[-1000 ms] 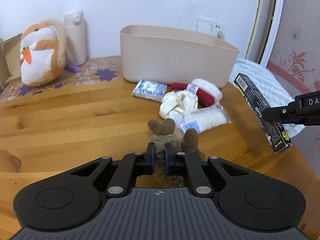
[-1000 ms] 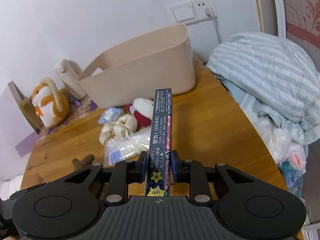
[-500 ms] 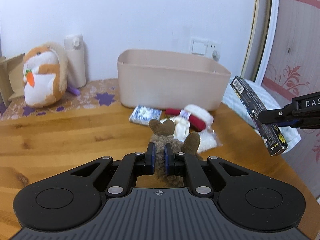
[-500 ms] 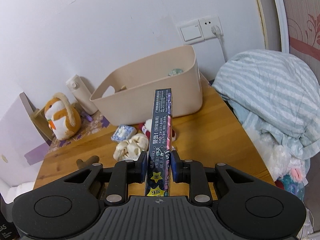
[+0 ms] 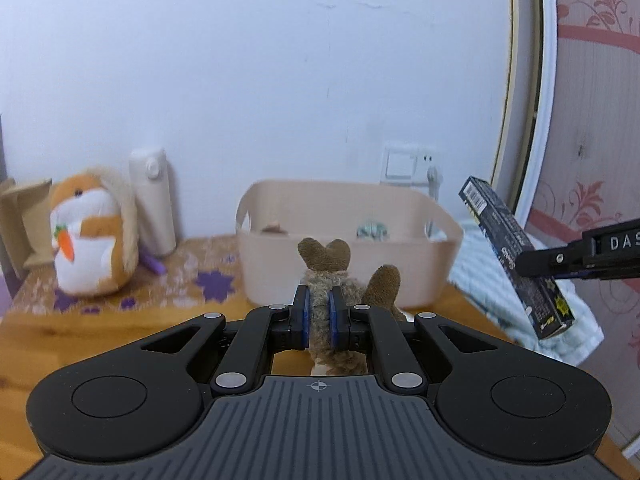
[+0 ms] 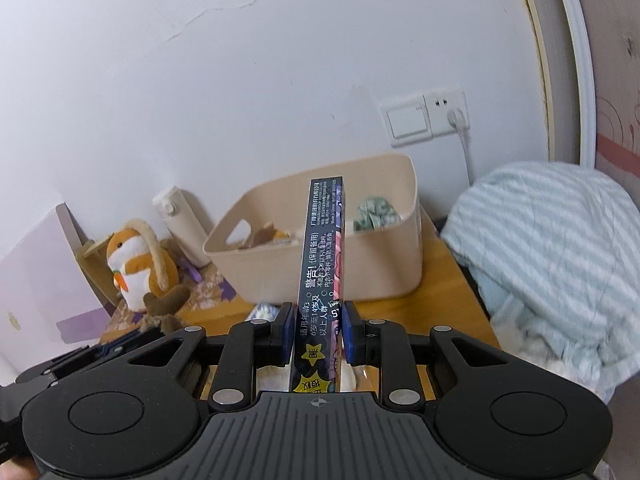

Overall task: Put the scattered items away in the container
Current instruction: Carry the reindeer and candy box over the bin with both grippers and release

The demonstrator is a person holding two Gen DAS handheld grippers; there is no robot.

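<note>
A brown plush is hanging pinched above the table, near the beige bin. A dark box is pointing at the bin, which is sitting at the table's back edge.

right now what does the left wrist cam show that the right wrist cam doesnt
Only the left wrist view shows the barcode end of the dark box and the right gripper clamping it from the side.

Only the right wrist view shows the box's printed warning text, the striped blanket and the blue-white packet on the table.

Both show the beige container with items inside, the brown plush toy shut in the left gripper, the orange hamster plush and the white bottle.
</note>
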